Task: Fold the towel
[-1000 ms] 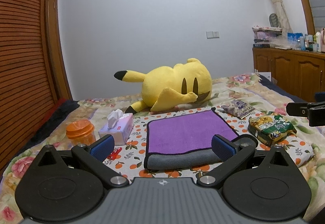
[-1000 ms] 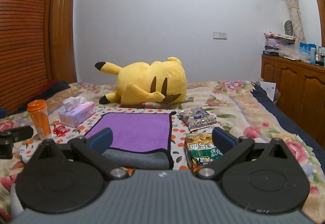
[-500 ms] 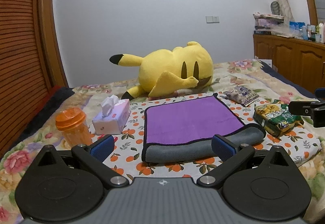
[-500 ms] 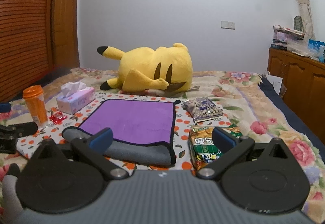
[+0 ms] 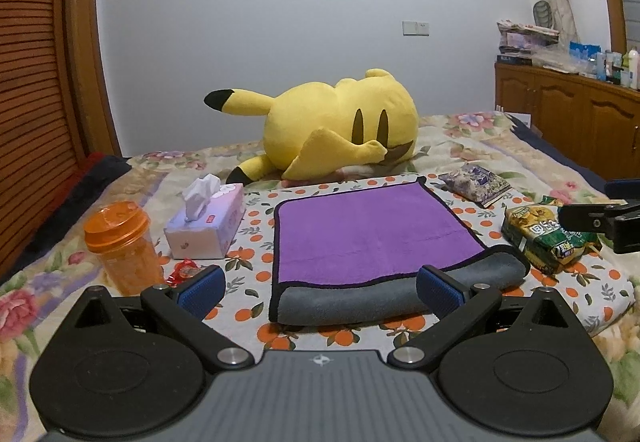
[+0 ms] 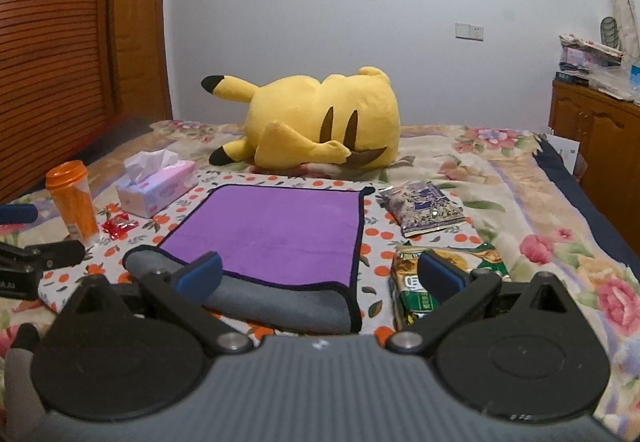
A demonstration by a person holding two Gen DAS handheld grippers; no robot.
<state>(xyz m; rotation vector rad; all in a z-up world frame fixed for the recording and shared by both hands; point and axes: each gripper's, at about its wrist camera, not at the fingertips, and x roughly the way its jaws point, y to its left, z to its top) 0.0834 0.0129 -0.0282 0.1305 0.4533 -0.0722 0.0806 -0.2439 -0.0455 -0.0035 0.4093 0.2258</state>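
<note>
A purple towel (image 5: pixel 368 234) with a black hem lies on the orange-dotted cloth on the bed, its near edge folded over so the grey underside shows as a roll. It also shows in the right wrist view (image 6: pixel 276 234). My left gripper (image 5: pixel 320 292) is open and empty, just in front of the folded near edge. My right gripper (image 6: pixel 320 274) is open and empty, over the towel's near right corner. The right gripper's side shows at the right edge of the left wrist view (image 5: pixel 600 222).
A yellow plush toy (image 5: pixel 340 129) lies behind the towel. A tissue box (image 5: pixel 208 226), an orange-lidded cup (image 5: pixel 124 246) and a red wrapper (image 5: pixel 184 270) sit to the left. A green snack bag (image 5: pixel 548 238) and a purple packet (image 5: pixel 476 183) lie to the right. Wooden cabinets (image 5: pixel 580 121) stand far right.
Both grippers have risen and tilted down, so the towel now sits lower and fuller in view. The towel has not moved. Both grippers stay open.
</note>
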